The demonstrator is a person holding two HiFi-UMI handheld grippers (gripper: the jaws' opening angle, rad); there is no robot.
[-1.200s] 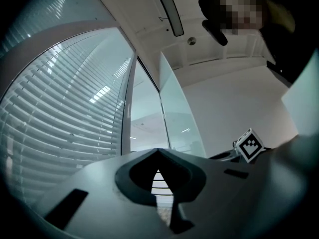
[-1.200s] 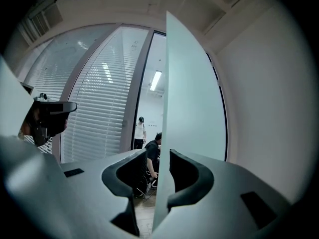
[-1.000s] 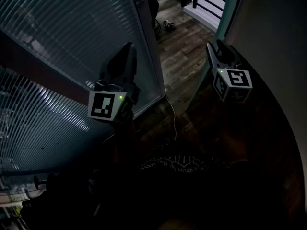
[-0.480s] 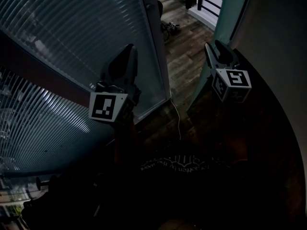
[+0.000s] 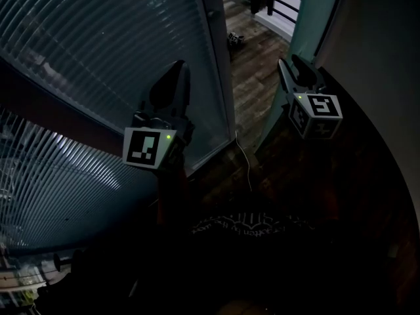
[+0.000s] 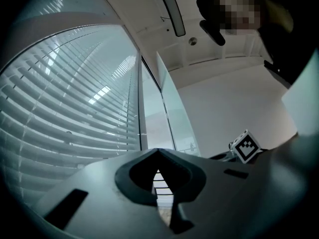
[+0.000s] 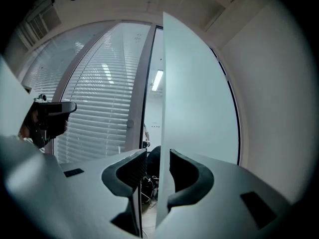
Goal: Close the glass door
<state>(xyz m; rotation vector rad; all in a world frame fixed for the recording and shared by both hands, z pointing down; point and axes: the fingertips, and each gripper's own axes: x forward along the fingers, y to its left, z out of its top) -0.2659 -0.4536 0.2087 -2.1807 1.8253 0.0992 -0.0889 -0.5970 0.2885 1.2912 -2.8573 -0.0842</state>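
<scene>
Left gripper (image 5: 172, 77): jaws are pressing together at the tips, nothing sitting between them; it is pointing up along the slatted wall, held low at that wall's near side.
Left gripper, own view (image 6: 157, 154): closed tips are meeting in a point, slats showing through the small slit below them.
Right gripper (image 5: 294, 67): jaws are standing spread, straddling the free edge of the glass door (image 5: 308, 25).
Right gripper, own view (image 7: 157, 156): door edge is running up between the two jaws; it is lying against or just beside the right jaw, with a clear gap showing to the left jaw, so the jaws are not pinching it.
Glass door, right gripper view (image 7: 199, 108): pale frosted panel is filling the right half of the view, standing upright, its edge facing the camera.
Glass door position: panel is standing apart from the frame post (image 5: 215, 58), leaving an open gap with the wooden floor (image 5: 252, 77) showing through.
Slatted wall (image 5: 98, 38): horizontal blinds behind glass are covering the whole left side of the head view.
Floor: a thin pale cable (image 5: 244, 159) is trailing over the boards between the two grippers.
Light: head view is coming out very dark, lower part hard to make out.
</scene>
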